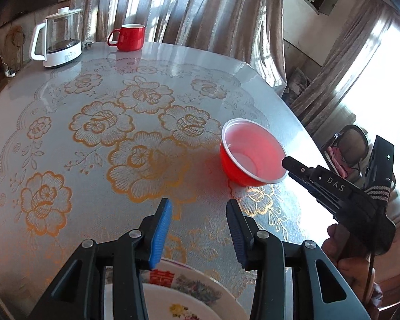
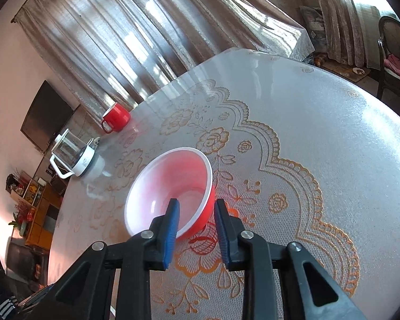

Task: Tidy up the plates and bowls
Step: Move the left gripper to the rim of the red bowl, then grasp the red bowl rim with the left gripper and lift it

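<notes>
So far nothing is stacked: your right gripper (image 2: 196, 229) straddles the red bowl's (image 2: 170, 189) near rim, jaws not yet pinching, while your left gripper (image 1: 200, 229) hangs empty-open above the floral plate (image 1: 197, 293) at six o'clock.

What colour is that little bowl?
The bowl is red outside with a white inside and rim, clearest in the right wrist view.

A red bowl (image 2: 170, 189) with pale inside stands upright on the table; a floral plate (image 1: 189, 298) lies nearby.
</notes>
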`<action>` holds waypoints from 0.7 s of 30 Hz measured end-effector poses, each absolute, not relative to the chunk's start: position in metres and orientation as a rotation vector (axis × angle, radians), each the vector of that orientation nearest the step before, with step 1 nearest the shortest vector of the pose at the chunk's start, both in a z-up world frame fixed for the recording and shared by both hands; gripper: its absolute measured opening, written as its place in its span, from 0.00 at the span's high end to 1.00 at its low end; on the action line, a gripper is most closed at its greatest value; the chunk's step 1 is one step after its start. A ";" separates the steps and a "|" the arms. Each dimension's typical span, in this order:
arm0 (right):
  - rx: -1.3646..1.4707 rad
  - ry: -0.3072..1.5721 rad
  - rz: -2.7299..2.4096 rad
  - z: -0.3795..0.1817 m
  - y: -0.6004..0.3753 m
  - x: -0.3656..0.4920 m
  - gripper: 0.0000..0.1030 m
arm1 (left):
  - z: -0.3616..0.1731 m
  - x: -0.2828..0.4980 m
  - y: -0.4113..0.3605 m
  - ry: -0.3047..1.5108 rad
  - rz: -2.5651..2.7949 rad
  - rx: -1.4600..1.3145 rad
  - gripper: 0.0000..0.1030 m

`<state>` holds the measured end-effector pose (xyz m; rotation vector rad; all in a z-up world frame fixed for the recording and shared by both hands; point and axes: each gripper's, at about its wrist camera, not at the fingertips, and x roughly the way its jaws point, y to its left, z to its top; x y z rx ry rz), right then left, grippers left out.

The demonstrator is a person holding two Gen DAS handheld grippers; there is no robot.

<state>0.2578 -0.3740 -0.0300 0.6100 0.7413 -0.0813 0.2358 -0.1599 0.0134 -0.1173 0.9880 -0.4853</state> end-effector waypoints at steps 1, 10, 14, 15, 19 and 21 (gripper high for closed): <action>0.615 0.743 -0.078 -0.031 -0.375 0.260 0.75 | 0.014 0.241 -0.164 0.989 -0.496 -0.121 0.60; 0.573 0.768 -0.073 -0.039 -0.369 0.275 0.88 | 0.005 0.280 -0.205 1.019 -0.528 -0.133 0.65; 0.571 0.775 -0.070 -0.041 -0.369 0.275 0.88 | -0.012 0.299 -0.215 1.068 -0.500 -0.140 0.65; 0.575 0.778 -0.067 -0.041 -0.370 0.276 0.88 | -0.016 0.301 -0.215 1.082 -0.501 -0.154 0.67; 0.563 0.778 -0.048 -0.039 -0.367 0.277 0.88 | -0.015 0.294 -0.216 1.076 -0.557 -0.142 0.83; 0.548 0.782 -0.052 -0.039 -0.365 0.276 0.88 | -0.010 0.285 -0.216 1.045 -0.565 -0.106 0.83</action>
